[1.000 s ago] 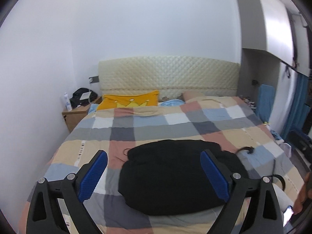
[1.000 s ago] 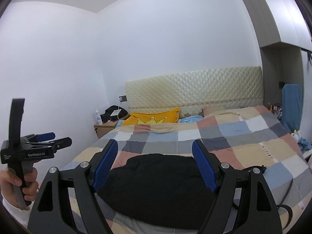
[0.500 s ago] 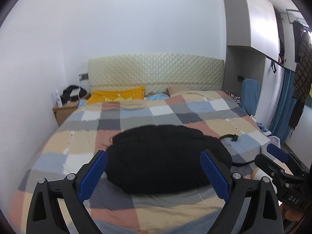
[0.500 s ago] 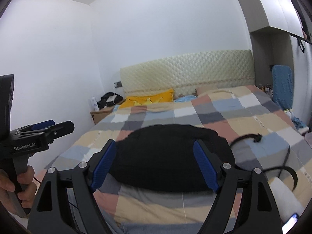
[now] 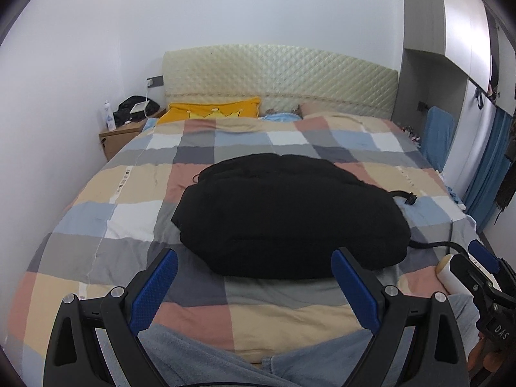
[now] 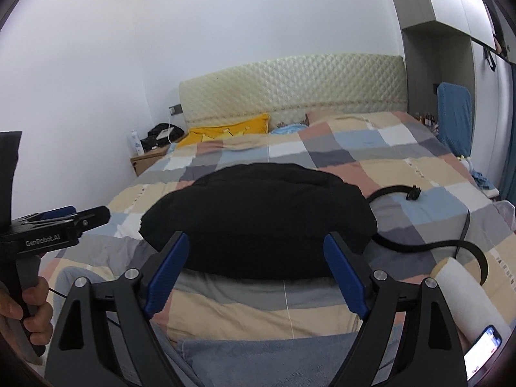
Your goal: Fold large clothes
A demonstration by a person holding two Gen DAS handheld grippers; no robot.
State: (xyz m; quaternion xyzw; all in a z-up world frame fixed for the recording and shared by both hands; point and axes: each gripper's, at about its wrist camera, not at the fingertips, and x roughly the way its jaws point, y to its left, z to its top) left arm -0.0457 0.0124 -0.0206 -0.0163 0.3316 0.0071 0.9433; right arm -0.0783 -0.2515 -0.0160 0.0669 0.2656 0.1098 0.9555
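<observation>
A bulky black garment [image 5: 290,213] lies folded in a rounded heap in the middle of the checked bedspread [image 5: 135,187]; it also shows in the right wrist view [image 6: 258,219]. My left gripper [image 5: 254,277] is open and empty, held above the bed's near edge, short of the garment. My right gripper [image 6: 254,264] is open and empty, also just short of the garment's near edge. A grey-blue garment [image 5: 200,354] lies at the foot of the bed below both grippers [image 6: 258,354].
A black strap with a buckle [image 6: 409,193] curls on the bed right of the black garment. A white paper roll [image 6: 467,290] and a phone [image 6: 483,351] lie at the near right. A yellow pillow [image 5: 213,109] and a nightstand [image 5: 119,135] are at the far left.
Both grippers have pulled back toward the foot of the bed and tilted down. The grey-blue garment has come into view below them. The black garment has not moved.
</observation>
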